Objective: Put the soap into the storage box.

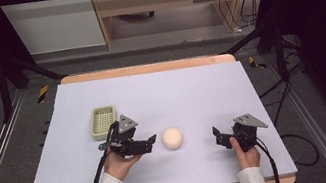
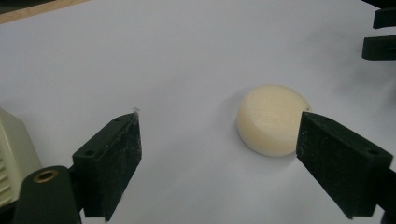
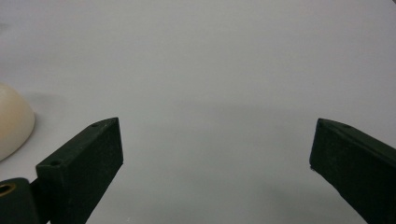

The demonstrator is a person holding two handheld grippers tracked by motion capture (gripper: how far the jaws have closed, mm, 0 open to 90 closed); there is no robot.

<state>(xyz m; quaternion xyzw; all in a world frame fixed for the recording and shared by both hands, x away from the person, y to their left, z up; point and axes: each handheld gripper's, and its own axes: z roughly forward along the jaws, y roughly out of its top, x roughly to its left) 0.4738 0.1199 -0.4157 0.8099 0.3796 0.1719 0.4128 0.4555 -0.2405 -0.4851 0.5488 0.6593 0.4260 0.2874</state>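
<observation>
A cream round bun-shaped object [image 1: 172, 138] lies on the white table sheet [image 1: 186, 92]. My left gripper [image 1: 152, 140] is open just left of it, jaws pointing at it. In the left gripper view the bun [image 2: 271, 119] lies a little beyond the jaws, partly behind the right jaw tip, and my left gripper [image 2: 219, 144] holds nothing. My right gripper [image 1: 217, 135] is open to the bun's right, a short way off. The right gripper view shows my right gripper [image 3: 215, 149] open over bare sheet, the bun [image 3: 14, 121] at the left edge.
A pale green slotted basket [image 1: 103, 121] stands behind my left hand; its corner [image 2: 14, 154] shows at the left of the left gripper view. The other gripper's black jaws [image 2: 380, 42] show top right there. The table's wooden edge [image 1: 146, 68] runs along the back.
</observation>
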